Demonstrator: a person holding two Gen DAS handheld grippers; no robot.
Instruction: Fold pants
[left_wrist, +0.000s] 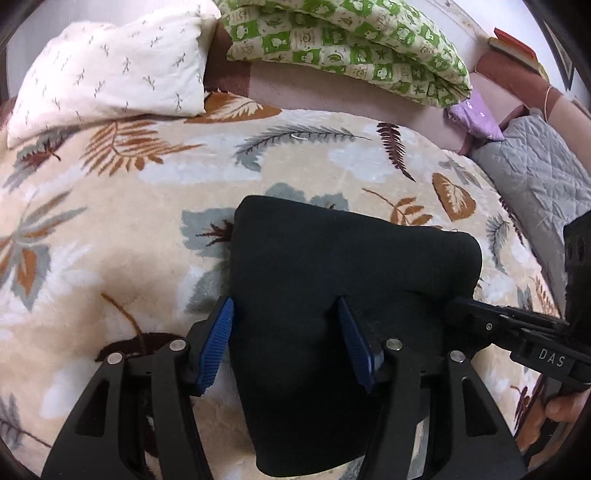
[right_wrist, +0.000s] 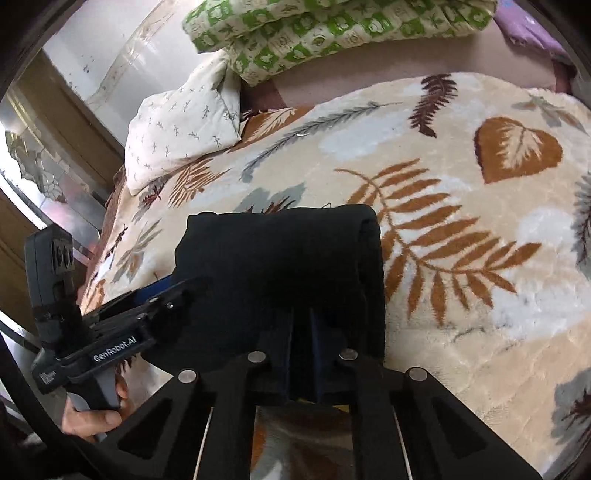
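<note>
The black pants (left_wrist: 332, 266) lie folded into a thick bundle on the leaf-patterned blanket (left_wrist: 122, 236). My left gripper (left_wrist: 286, 332) is open, its blue pads (left_wrist: 218, 343) on either side of the bundle's near edge. My right gripper (right_wrist: 302, 328) is shut on the near edge of the pants (right_wrist: 280, 254); it also shows at the right in the left wrist view (left_wrist: 517, 325). The left gripper shows at the left in the right wrist view (right_wrist: 155, 306), against the bundle's left side.
A white pillow (left_wrist: 110, 70) and a green patterned quilt (left_wrist: 351, 48) lie at the head of the bed. A grey quilted cover (left_wrist: 539, 177) and a purple cloth (left_wrist: 476, 114) lie at the right. A mirrored wardrobe (right_wrist: 40, 173) stands beyond the bed's left side.
</note>
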